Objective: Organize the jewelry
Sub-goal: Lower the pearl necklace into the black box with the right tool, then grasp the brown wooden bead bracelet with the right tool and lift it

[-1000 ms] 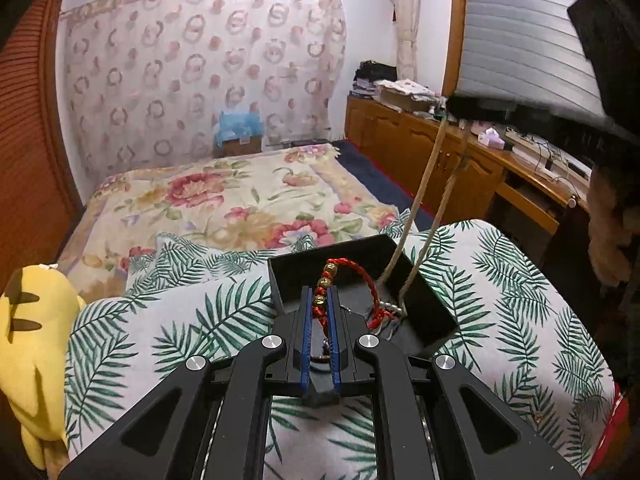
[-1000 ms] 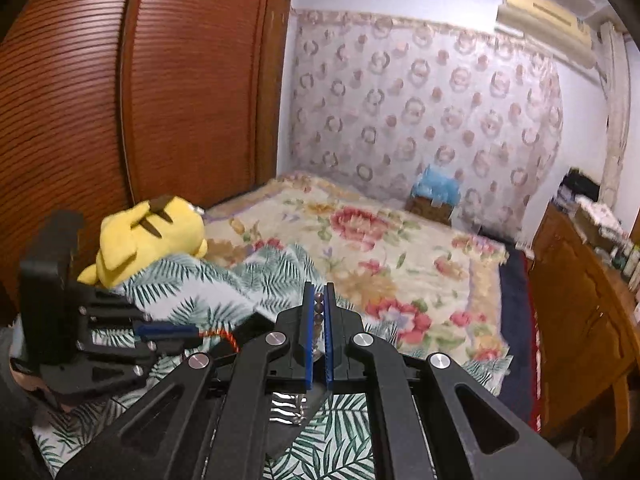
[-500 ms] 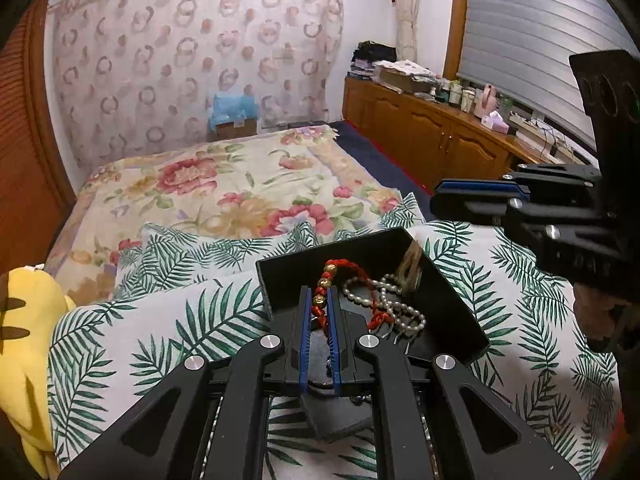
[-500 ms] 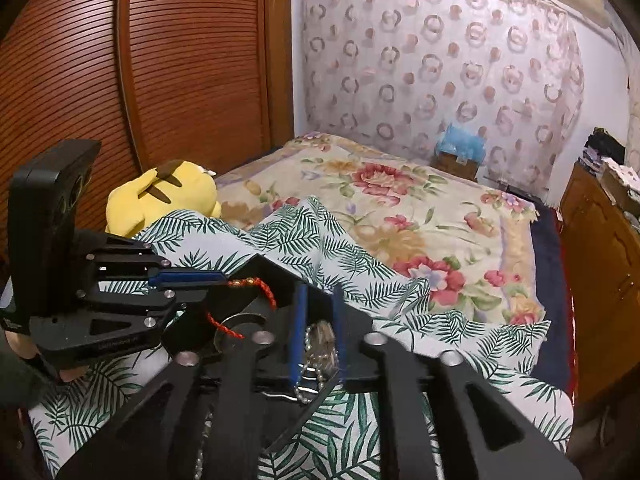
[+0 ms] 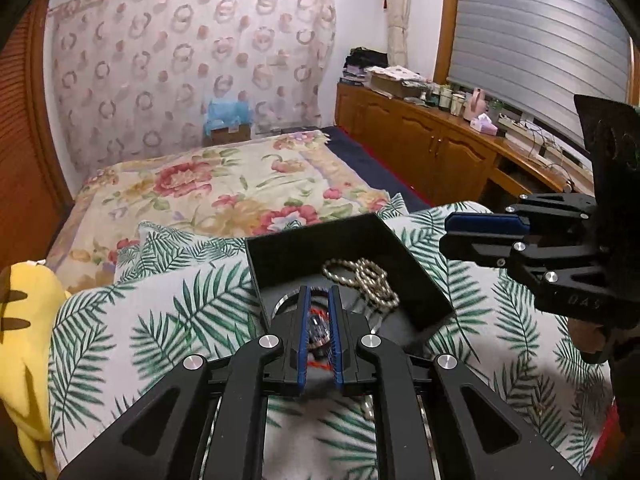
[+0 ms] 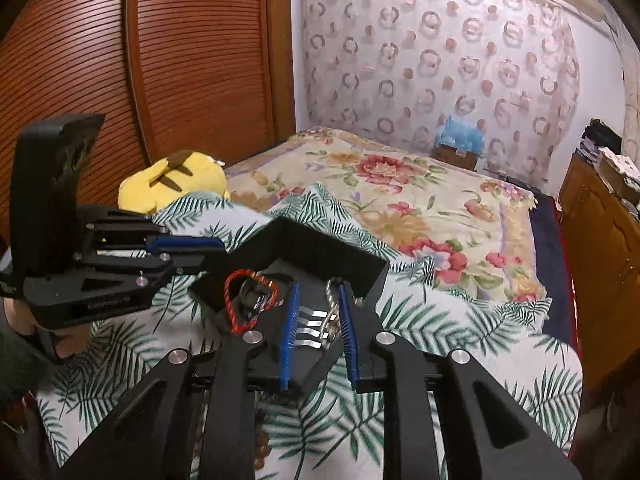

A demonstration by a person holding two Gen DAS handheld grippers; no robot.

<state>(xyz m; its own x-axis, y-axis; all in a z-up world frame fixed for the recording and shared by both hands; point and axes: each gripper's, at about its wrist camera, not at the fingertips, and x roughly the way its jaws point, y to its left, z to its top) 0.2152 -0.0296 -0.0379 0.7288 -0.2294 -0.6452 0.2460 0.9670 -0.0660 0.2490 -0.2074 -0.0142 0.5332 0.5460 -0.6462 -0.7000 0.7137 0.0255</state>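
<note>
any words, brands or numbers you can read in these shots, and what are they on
Embossed letters on the side of the right gripper, left wrist view: blurred, not readable.
Small embossed line on the side of the left gripper, right wrist view: too small and blurred to read.
Boxes and bottles on the wooden cabinet: no text can be made out.
The black box, pearl necklace and red bracelet: no text visible.

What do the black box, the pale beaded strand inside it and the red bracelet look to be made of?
black box: probably matte card or felt-lined board, since its walls show no shine.
pale beaded strand: likely pearls or imitation pearls, small round glossy cream beads.
red bracelet: seemingly braided red cord, its twisted texture visible, lying in the box.
</note>
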